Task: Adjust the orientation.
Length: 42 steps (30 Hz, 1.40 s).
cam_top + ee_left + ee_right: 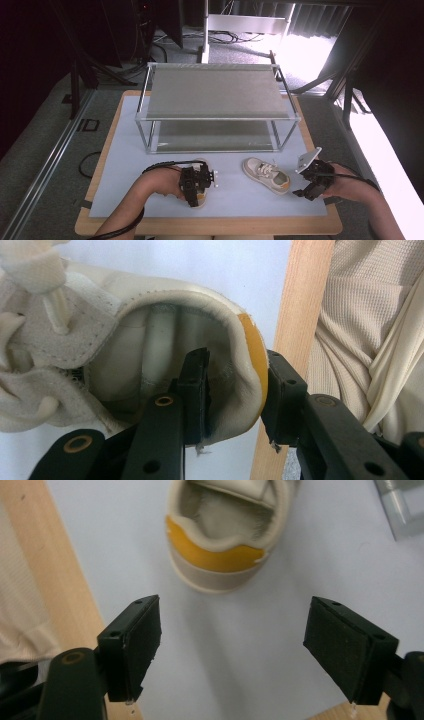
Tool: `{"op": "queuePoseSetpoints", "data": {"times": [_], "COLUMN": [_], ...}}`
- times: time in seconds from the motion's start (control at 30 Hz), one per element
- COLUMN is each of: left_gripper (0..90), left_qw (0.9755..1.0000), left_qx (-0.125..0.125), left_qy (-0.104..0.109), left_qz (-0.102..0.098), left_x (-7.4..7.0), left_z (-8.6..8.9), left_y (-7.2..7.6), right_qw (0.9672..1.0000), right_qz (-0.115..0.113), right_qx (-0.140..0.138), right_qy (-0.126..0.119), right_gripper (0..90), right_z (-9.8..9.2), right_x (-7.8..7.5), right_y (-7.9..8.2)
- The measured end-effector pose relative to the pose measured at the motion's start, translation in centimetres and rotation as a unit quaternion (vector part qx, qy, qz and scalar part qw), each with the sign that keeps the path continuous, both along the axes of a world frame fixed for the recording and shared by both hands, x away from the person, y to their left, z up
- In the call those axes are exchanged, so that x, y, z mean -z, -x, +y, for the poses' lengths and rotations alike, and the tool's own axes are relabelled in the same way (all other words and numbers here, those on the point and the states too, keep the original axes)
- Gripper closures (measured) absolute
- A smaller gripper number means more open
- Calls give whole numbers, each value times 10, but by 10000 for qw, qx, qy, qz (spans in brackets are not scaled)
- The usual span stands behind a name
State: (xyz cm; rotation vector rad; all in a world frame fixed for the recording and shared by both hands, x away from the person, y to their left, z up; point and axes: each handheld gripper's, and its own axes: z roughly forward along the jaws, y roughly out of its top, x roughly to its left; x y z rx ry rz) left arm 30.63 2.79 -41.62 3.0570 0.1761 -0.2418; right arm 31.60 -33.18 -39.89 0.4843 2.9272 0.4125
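The left hand-held gripper [235,395] pinches the heel wall of a cream shoe [150,340]: one black jaw sits inside the opening against the soft lining, the other presses the outside by the orange heel tab [254,352]. The shoe's leather is smooth with stitched edges, and its fabric laces lie bunched beyond the jaws, so its long axis runs away from this hand-held gripper, toe farthest off. In the high view this shoe lies mostly under the gripper, on the pale blue mat [235,192] covering the wooden tabletop [210,226].

The right hand-held gripper [232,652] hangs spread wide, its flat black pads apart and holding nothing. Just ahead of its jaws lies a second shoe [225,535], cream with an orange heel band and fuzzy lining, heel towards this hand-held gripper, toe pointing away.

Beyond both stands a metal-framed rack [215,107] with two flat grey shelves.
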Motion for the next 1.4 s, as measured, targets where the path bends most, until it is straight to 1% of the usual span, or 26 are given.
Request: {"op": "queuePoseSetpoints", "data": {"times": [0.07,0.1,0.17,0.2,0.23,0.33,0.37,0.4,0.43,0.5,0.53,0.57,0.67,0.77,0.8,0.83,0.9,0.93,1.03,1.07,1.13,1.17,1.27,1.33,1.37,1.4], "left_gripper": [658,659,659,659,659,660,660,660,660,660,660,660,661,661,661,661,661,662,662,662,662,663,664,665,666,666], "left_qw": [10000,10000,10000,10000,10000,10000,10000,10000,10000,10000,10000,10000,10000,10000,10000,10000,10000,10000,10000,10000,10000,10000,10000,10000,10000,10000], "left_qx": [14,10,9,7,8,13,15,18,14,13,15,16,21,24,12,6,19,23,43,46,68,72,77,75,76,78], "left_qy": [0,1,4,7,6,8,9,9,10,10,10,10,12,15,26,29,26,25,31,28,19,20,28,40,47,48], "left_qz": [-2,-2,3,-2,-3,-1,1,4,7,16,16,17,10,14,16,23,35,37,28,23,15,11,10,14,10,10], "left_x": [0,0,0,0,0,0,0,0,0,0,0,0,0,0,0,0,0,0,0,0,0,0,0,0,0,0], "left_z": [0,0,0,0,0,-1,-1,0,0,0,0,0,-1,0,0,0,1,0,0,0,0,0,0,0,0,0], "left_y": [0,0,0,0,0,0,0,0,0,0,0,0,0,0,0,0,-1,-1,-1,0,0,0,0,0,0,0], "right_qw": [9998,9994,9992,9985,9985,9965,9942,9942,9928,9897,9869,9858,9848,9819,9800,9800,9773,9751,9743,9738,9739,9720,9715,9717,9733,9733], "right_qz": [95,74,70,9,9,-50,-84,-84,-77,-51,-2,0,95,242,350,350,408,483,484,433,401,429,428,455,521,521], "right_qx": [-140,-292,-344,-512,-512,-793,-1017,-1017,-1127,-1339,-1503,-1569,-1610,-1736,-1821,-1821,-1879,-1939,-1925,-1910,-1888,-1964,-1964,-1985,-1992,-1992], "right_qy": [127,190,204,212,212,248,349,349,402,511,579,597,638,712,727,727,889,958,1067,1158,1199,1213,1259,1194,1011,1011], "right_gripper": [248,259,269,290,292,336,365,365,390,447,496,508,537,564,580,580,587,595,634,701,720,742,754,763,764,764], "right_z": [4,9,11,17,17,26,33,33,37,44,50,52,56,60,61,61,64,66,68,71,72,73,74,76,78,78], "right_x": [-4,-9,-12,-17,-17,-21,-22,-22,-22,-22,-21,-21,-19,-13,-9,-9,-4,0,3,5,5,6,6,4,1,1], "right_y": [0,1,1,1,1,1,2,2,2,2,0,-1,-5,-9,-11,-11,-11,-10,-9,-10,-11,-11,-9,-8,-5,-5]}}
